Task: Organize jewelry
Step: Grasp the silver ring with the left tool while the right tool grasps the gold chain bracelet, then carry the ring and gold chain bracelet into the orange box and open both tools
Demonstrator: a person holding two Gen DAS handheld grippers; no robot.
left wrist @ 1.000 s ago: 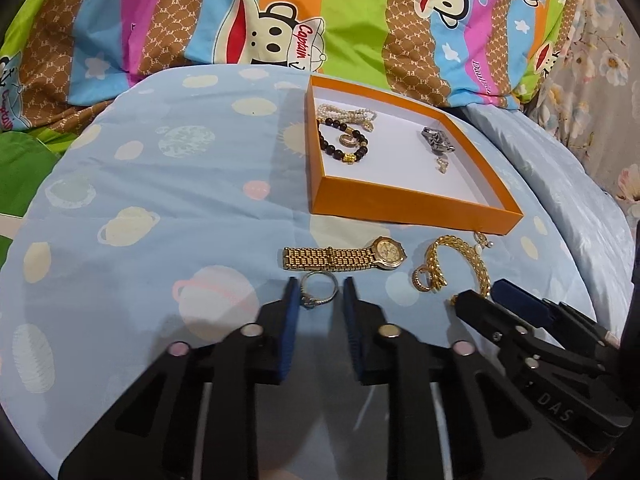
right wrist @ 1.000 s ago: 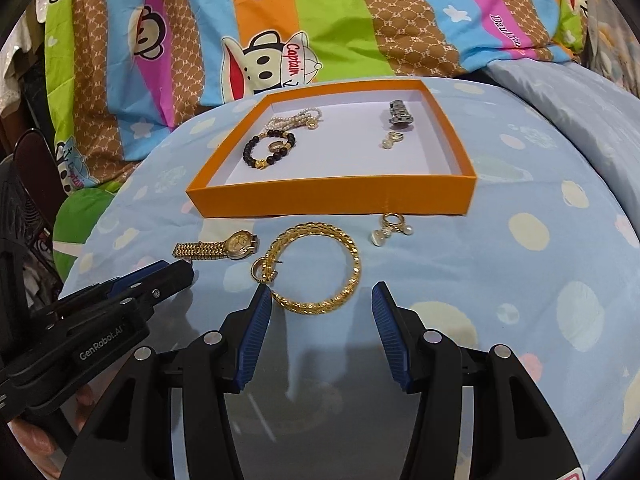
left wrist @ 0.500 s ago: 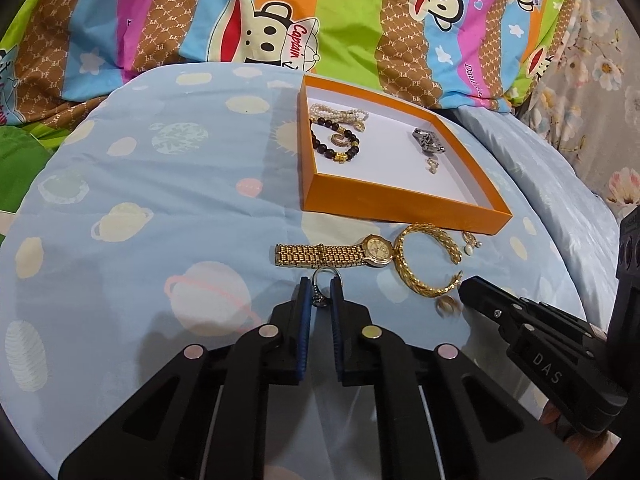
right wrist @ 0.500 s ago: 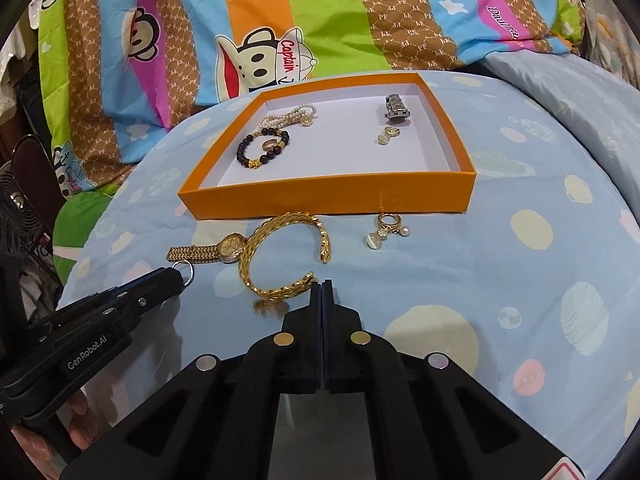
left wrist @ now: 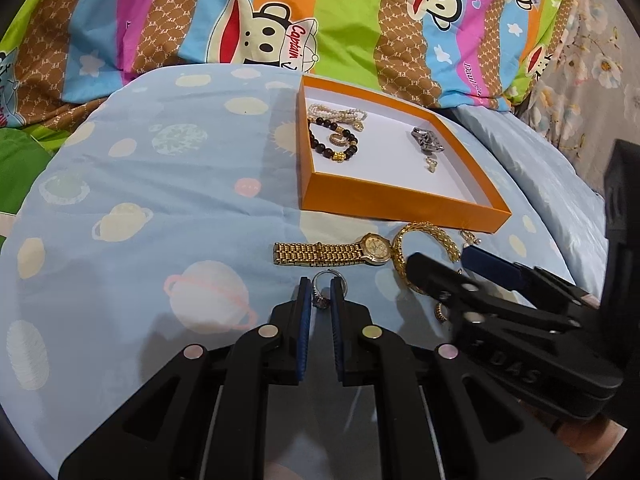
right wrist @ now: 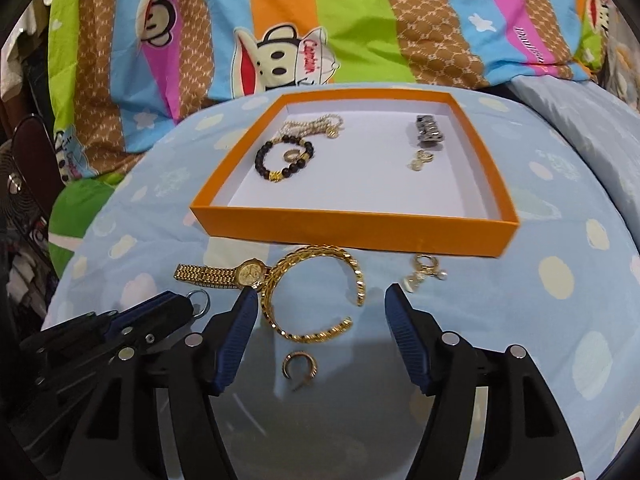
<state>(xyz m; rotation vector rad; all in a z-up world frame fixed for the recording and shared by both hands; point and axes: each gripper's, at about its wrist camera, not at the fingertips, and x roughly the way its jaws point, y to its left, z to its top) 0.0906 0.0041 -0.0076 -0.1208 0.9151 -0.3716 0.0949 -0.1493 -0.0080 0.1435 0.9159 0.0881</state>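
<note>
My left gripper (left wrist: 320,292) is shut on a silver ring (left wrist: 325,285), just in front of a gold watch (left wrist: 332,254). The ring also shows in the right wrist view (right wrist: 200,302). My right gripper (right wrist: 318,312) is open over a gold chain bracelet (right wrist: 308,292) and a small gold ring (right wrist: 300,364). A gold pearl earring (right wrist: 424,274) lies to the right. An orange box (right wrist: 352,224) holds a black bead bracelet (right wrist: 282,160), a pearl bracelet (right wrist: 316,124), a silver piece (right wrist: 428,134) and a small gold piece (right wrist: 420,162).
Everything lies on a light blue planet-print cushion (left wrist: 140,200). A striped monkey-print blanket (right wrist: 320,20) rises behind the box. A floral cloth (left wrist: 592,80) is at the far right.
My left gripper closed on the silver ring. My right gripper shut near the gold bracelet, then opened wide; the bracelet shifted and a small gold ring now lies apart from it.
</note>
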